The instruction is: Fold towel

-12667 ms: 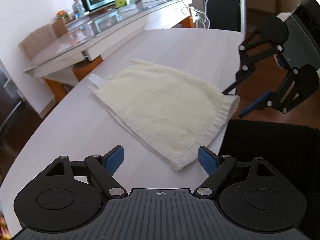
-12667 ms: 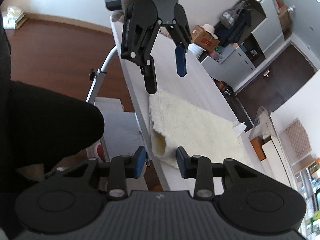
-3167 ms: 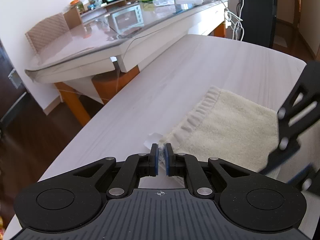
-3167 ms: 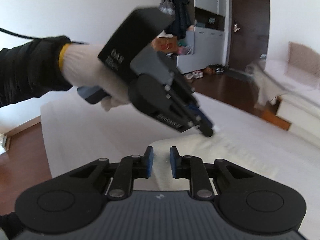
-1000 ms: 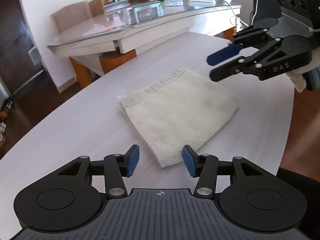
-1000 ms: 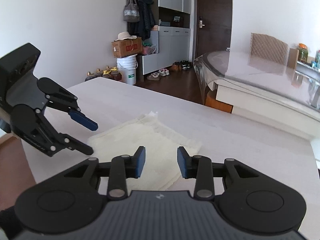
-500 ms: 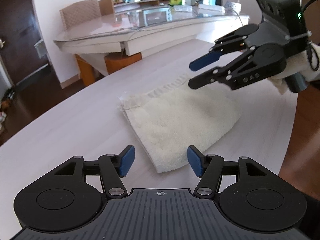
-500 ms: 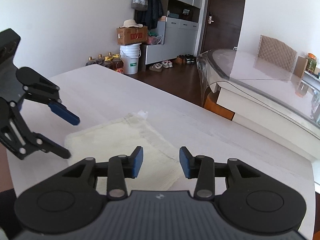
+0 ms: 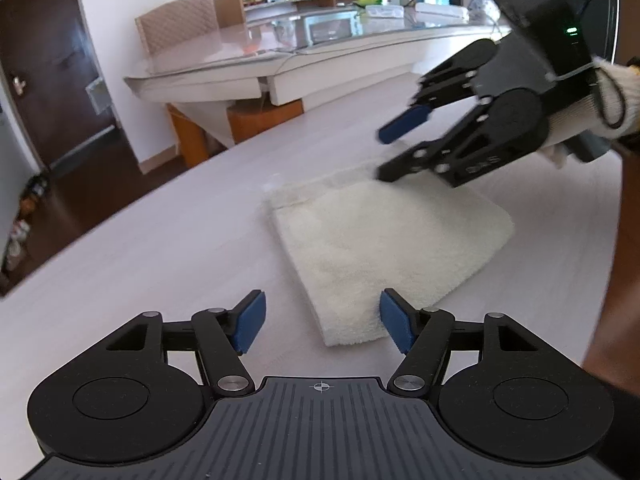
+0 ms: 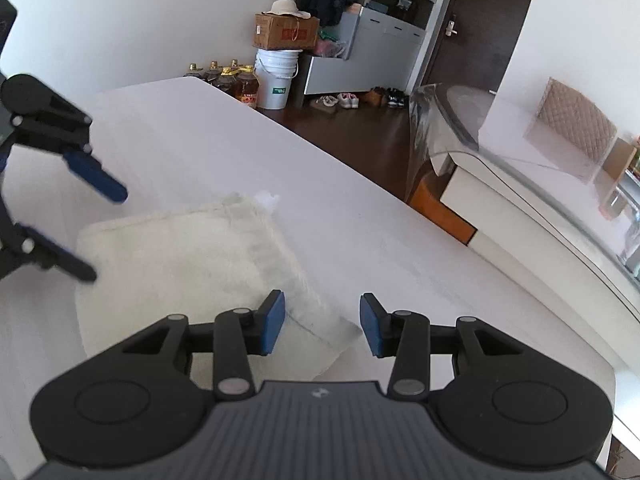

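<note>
Towel (image 9: pixel 384 248) lies folded into a compact rectangle on the bench (image 9: pixel 160 240), released since a moment ago. Left gripper (image 9: pixel 322 320) jaws are opening, right gripper (image 10: pixel 322 322) jaws apart, both empty; the fold looks near complete.

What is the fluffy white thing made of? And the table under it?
The towel looks like cotton terry: cream, matte, with a fuzzy looped surface and soft rounded folds. The table looks like pale wood or wood-look laminate, with faint grain streaks and a smooth finish; which one is unclear.
</note>
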Demonstrator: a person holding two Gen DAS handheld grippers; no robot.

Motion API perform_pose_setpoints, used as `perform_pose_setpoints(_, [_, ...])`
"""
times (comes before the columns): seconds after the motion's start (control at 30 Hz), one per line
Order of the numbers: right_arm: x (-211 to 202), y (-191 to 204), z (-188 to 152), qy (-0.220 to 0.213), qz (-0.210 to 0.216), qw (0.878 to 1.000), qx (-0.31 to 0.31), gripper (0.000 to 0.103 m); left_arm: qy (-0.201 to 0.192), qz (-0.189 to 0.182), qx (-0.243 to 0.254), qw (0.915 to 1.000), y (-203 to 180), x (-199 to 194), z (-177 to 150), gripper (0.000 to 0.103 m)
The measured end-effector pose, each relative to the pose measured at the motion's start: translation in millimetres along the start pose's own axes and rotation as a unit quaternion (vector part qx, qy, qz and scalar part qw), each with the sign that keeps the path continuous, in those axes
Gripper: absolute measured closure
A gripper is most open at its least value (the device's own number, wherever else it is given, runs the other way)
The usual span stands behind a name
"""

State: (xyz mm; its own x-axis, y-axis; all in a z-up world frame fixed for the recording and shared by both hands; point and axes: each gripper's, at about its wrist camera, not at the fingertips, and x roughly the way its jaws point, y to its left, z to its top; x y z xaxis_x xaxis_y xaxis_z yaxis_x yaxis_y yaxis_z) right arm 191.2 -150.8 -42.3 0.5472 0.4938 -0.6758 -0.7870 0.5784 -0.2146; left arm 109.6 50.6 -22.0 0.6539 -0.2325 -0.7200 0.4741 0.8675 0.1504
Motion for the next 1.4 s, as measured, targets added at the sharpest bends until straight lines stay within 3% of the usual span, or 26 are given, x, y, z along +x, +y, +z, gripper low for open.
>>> perform_pose_setpoints(0.2, [-23,19,-17,0.003,-0.037,0.998,0.045,0.057,0.009,0.024,0.026,0.9993,23,16,14,0.034])
perform_pose_setpoints(0.5, [-49,67,-29,-0.009,-0.084,0.989,0.12,0.057,0.005,0.026,0.043,0.9987,39,42,35,0.034])
perform_pose_setpoints(0.67, [-62,60,-30,-0.022,-0.087,0.988,0.129,0.056,-0.019,0.03,0.027,0.999,32,16,25,0.037])
perform_pose_setpoints(0.83, [-78,58,-36,-0.033,-0.084,0.988,0.125,0.055,-0.034,-0.029,0.037,0.9983,-12,-21,-1,0.036])
perform_pose_setpoints(0.9, [-79,58,-37,-0.035,-0.076,0.988,0.129,0.054,-0.034,-0.037,0.042,0.9979,-26,-22,-6,0.036])
perform_pose_setpoints(1.2, [-65,73,-41,-0.026,-0.06,0.991,0.113,0.051,-0.01,-0.01,0.054,0.9985,-23,-14,-13,0.034])
perform_pose_setpoints(1.4, [-63,77,-42,-0.033,-0.069,0.991,0.113,0.05,-0.005,0.012,0.029,0.9995,-27,-16,-12,0.034])
